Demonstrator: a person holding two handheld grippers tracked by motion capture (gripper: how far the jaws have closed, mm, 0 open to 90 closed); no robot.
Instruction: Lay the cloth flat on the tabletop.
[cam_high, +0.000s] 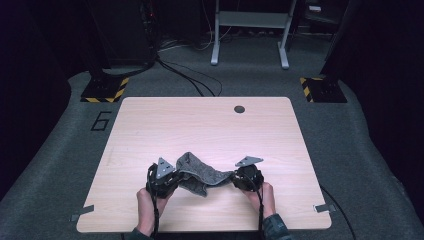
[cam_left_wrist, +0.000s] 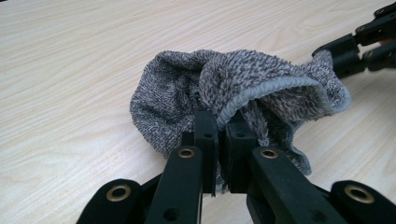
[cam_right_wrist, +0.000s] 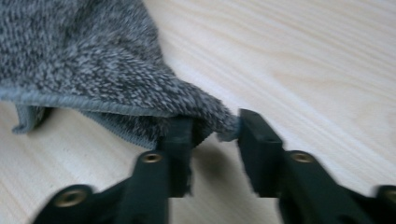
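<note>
Black jaws of the left hand-held gripper are clenched on the stitched hem of a grey cloth, the edge pinched tight between the pads with no gap showing. From the high view the same left hand-held gripper sits at the cloth's left end, and the right hand-held gripper at its right end. In the right gripper view, the right hand-held gripper has a corner of the cloth between its jaws, but they stand apart: one pad touches the fabric and the other is clear of it, so this side looks released, not gripping. The step in hand seems to be taking hold of two corners to spread or fold the cloth. The next move calls for the right jaws to close fully on that corner before any pull, or the fabric will slip free. The cloth is a fuzzy, mottled grey knit or terry with a paler bound edge, bunched into a loose heap, sagging between the two grippers near the front edge of the pale wooden table
</note>
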